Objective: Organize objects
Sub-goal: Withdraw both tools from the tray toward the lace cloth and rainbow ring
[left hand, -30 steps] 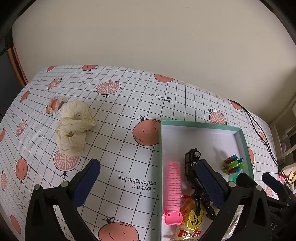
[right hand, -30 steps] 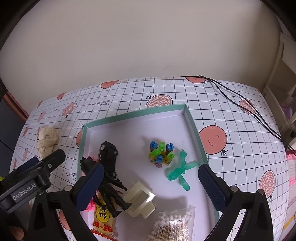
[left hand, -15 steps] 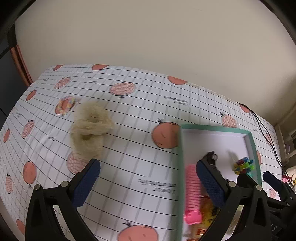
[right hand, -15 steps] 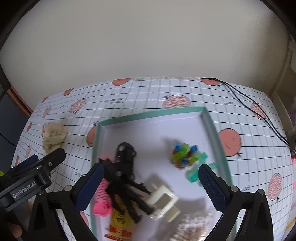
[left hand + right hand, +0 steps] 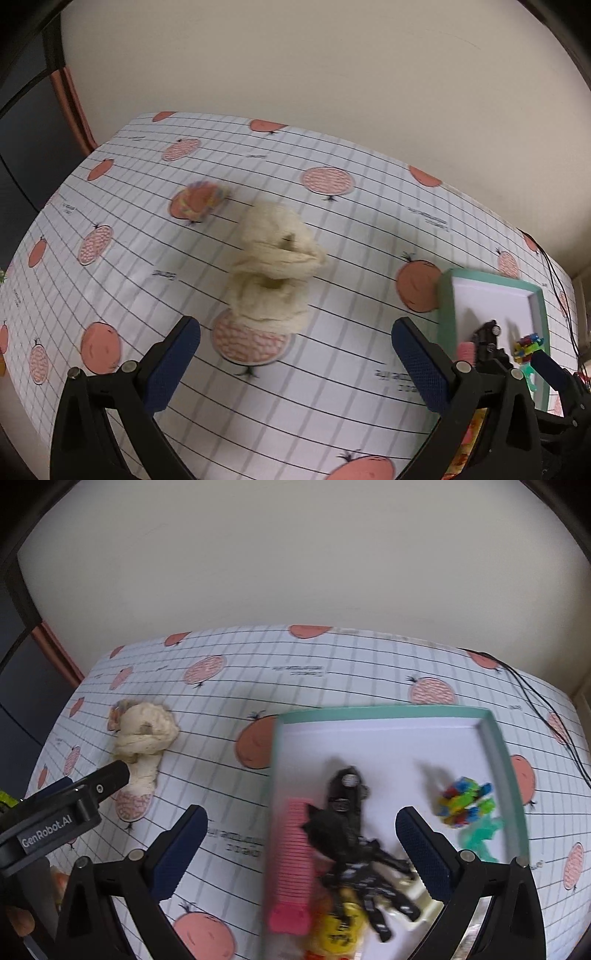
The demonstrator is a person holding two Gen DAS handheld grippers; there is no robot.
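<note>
The cream cloth (image 5: pixel 275 266) is lying crumpled and twisted into a knot on the pomegranate-print tablecloth (image 5: pixel 332 406), well to the left of the tray, with two dark hollows showing between its folds. It is sitting partly over one printed fruit, and a small multicoloured item (image 5: pixel 201 195), too blurred to identify, is resting just beyond it.

The green-rimmed tray (image 5: pixel 495 738) is holding a pink comb (image 5: pixel 291 860) along its left wall, a black toy car (image 5: pixel 345 790) beside it, a black spiky figure (image 5: pixel 354 864) touching the car, a yellow snack packet (image 5: pixel 338 934) at the near edge, a cream plastic piece (image 5: pixel 421 901), a cluster of coloured bricks (image 5: pixel 465 805) and a translucent green figure (image 5: pixel 484 836) near the right wall.

The left gripper (image 5: pixel 295 363) is hovering above the tablecloth with its jaws spread wide, gripping nothing, the cloth lying just ahead between them. The right gripper (image 5: pixel 301 843) is hanging over the tray's left part, jaws likewise wide apart and empty.
</note>
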